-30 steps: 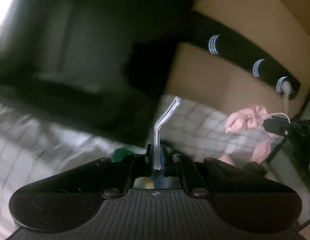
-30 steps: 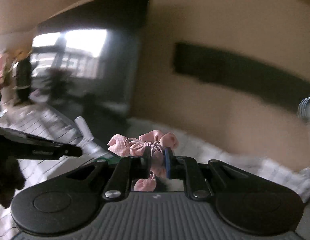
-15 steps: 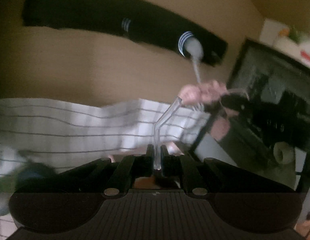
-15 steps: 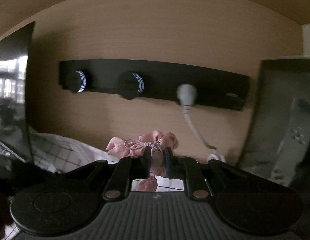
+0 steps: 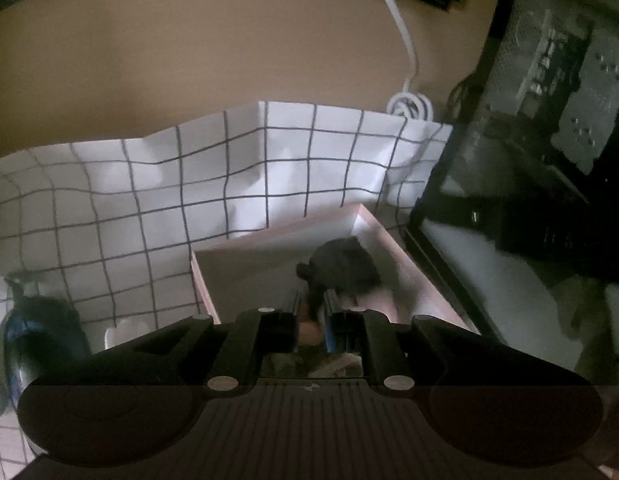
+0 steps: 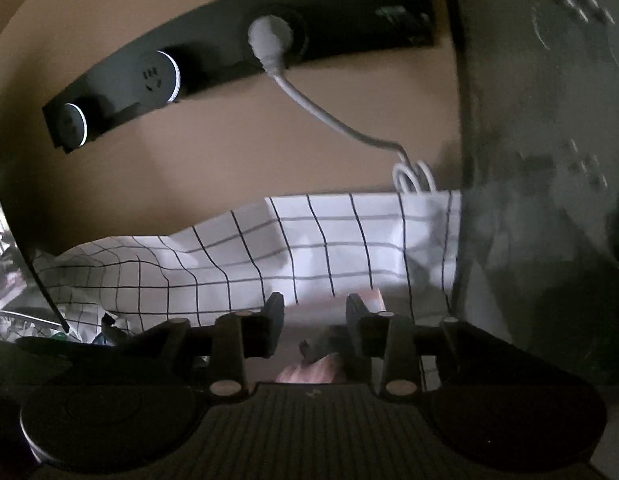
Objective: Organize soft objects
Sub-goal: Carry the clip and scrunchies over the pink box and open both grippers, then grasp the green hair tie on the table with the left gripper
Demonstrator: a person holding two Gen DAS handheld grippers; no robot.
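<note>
box mouth: the pink box (image 5: 393, 240) stands open on top, so entry from above is free
box floor: a dark soft lump (image 5: 341, 268) takes the far right part; the left part is bare
left of box: checked cloth (image 5: 149, 200) rises in folds along the far side
right: a dark glass-fronted cabinet (image 5: 529, 160) walls that side, just beside the box
far: the wall, with a white cable (image 5: 405, 40) hanging to a coil behind the cloth

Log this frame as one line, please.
phase: drop-off | left gripper: jaws opening over pink box | right gripper: jaws opening, pink item below | in box: dark item
</note>
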